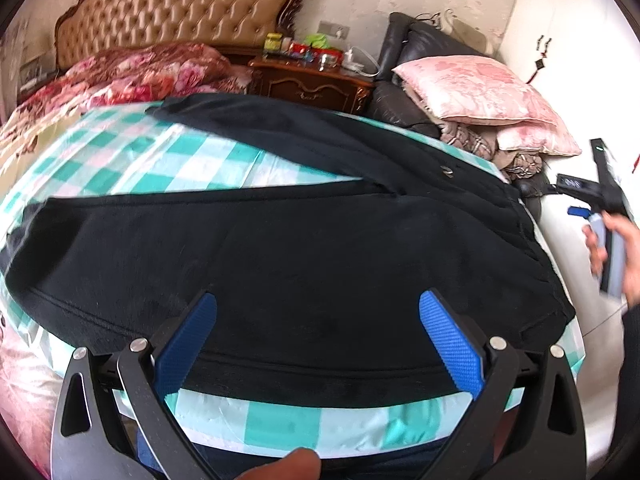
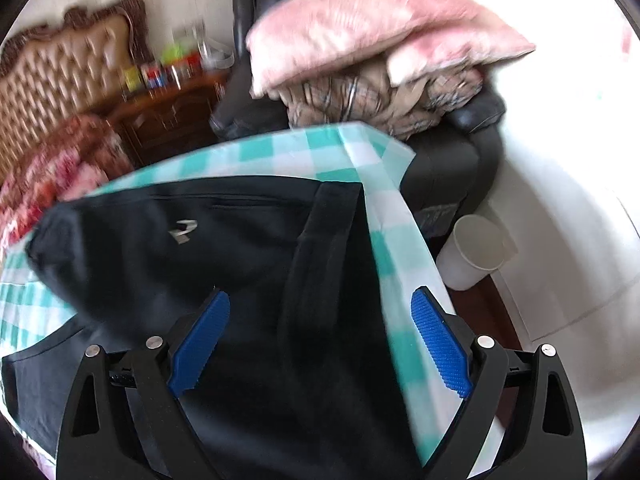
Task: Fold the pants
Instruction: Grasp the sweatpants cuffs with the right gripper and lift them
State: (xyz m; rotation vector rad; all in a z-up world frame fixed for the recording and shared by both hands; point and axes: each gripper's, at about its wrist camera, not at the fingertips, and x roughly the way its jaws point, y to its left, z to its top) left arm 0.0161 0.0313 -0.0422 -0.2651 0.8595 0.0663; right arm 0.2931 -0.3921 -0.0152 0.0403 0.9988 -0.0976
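Black pants (image 1: pixel 304 248) lie spread on a teal and white checked cloth (image 1: pixel 168 160), legs running to the left and the waist at the right. My left gripper (image 1: pixel 318 304) hovers open over the near leg, blue pads wide apart with nothing between them. In the right wrist view the pants (image 2: pixel 240 264) show a small white logo and a waistband near the cloth's right edge. My right gripper (image 2: pixel 320 300) is open above the waist end, holding nothing. The right gripper (image 1: pixel 600 188) also shows at the far right of the left wrist view, held by a hand (image 1: pixel 616 248).
A tufted headboard (image 1: pixel 176 12) and floral bedding (image 1: pixel 132 72) lie at the back left. A wooden nightstand (image 1: pixel 312 80) carries several small items. A dark armchair (image 2: pixel 448 152) holds pink pillows (image 1: pixel 472 92). A white bin (image 2: pixel 476 252) stands on the floor right of the bed.
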